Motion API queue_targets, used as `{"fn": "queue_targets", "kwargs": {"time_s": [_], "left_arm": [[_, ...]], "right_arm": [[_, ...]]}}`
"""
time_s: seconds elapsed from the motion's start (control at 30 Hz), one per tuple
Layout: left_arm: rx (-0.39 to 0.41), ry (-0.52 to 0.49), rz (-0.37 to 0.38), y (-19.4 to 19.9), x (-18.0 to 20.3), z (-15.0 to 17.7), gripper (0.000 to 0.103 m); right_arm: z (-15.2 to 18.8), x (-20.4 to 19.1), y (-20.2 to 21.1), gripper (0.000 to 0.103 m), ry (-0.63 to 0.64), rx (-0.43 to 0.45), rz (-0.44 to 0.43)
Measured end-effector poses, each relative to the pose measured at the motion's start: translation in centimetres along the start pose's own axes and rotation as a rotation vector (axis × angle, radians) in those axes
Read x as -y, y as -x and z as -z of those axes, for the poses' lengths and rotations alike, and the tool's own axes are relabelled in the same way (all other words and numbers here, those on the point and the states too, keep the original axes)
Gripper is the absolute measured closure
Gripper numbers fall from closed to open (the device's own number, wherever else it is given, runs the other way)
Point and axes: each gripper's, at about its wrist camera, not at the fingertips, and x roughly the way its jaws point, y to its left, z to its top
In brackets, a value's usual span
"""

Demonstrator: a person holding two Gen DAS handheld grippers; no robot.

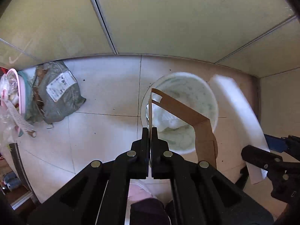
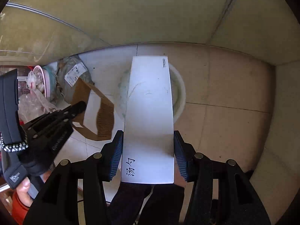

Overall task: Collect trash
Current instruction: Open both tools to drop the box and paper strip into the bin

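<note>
A white round bin (image 1: 213,101) stands on the tiled floor with crumpled white paper (image 1: 168,118) inside. My left gripper (image 1: 150,131) is shut on a brown cardboard piece (image 1: 187,110), held over the bin's near rim. My right gripper (image 2: 148,144) is shut on a long white box (image 2: 150,112) with black characters, held flat above the bin (image 2: 180,93). The white box (image 1: 236,101) and right gripper show at the right of the left wrist view. The cardboard (image 2: 103,112) and left gripper show at the left of the right wrist view.
A grey parcel bag (image 1: 58,93) with a white label lies on the floor at left, beside a pink tub (image 1: 20,93) of clutter. Yellowish walls (image 1: 168,18) close off the corner behind the bin. My foot (image 1: 142,196) is below the left gripper.
</note>
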Motion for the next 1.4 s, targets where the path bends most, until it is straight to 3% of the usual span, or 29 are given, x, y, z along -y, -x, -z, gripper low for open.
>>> {"fn": "queue_targets", "kwargs": {"time_s": [0.17, 0.33, 0.6, 0.8, 1.0, 1.4], "left_arm": [[-0.03, 0.0, 0.072, -2.9, 0.8, -1.0, 0.1], [-0.061, -0.017, 0.112, -4.1, 1.7, -1.2, 0.074], [-0.059, -0.039, 0.096, -0.6, 2.9, -0.9, 0.072], [0.002, -0.073, 0.088, 8.6, 3.4, -1.1, 0.072], [0.095, -0.1, 0.101, 21.1, 4.9, -1.4, 0.072], [0.352, -0.215, 0.086, 46.1, 6.9, -0.1, 0.069]], "right_arm": [[-0.6, -0.7, -0.4, 0.054, 0.001, -0.001, 0.038], [0.5, 1.2, 1.8, 0.048, -0.037, 0.037, -0.009], [1.5, 2.0, 7.8, 0.048, -0.026, 0.1, 0.009], [1.6, -0.3, 14.8, 0.048, -0.039, 0.156, -0.006], [2.8, -4.1, 24.4, 0.048, -0.037, 0.251, -0.006], [9.1, -10.3, 45.3, 0.048, -0.056, 0.521, -0.02]]}}
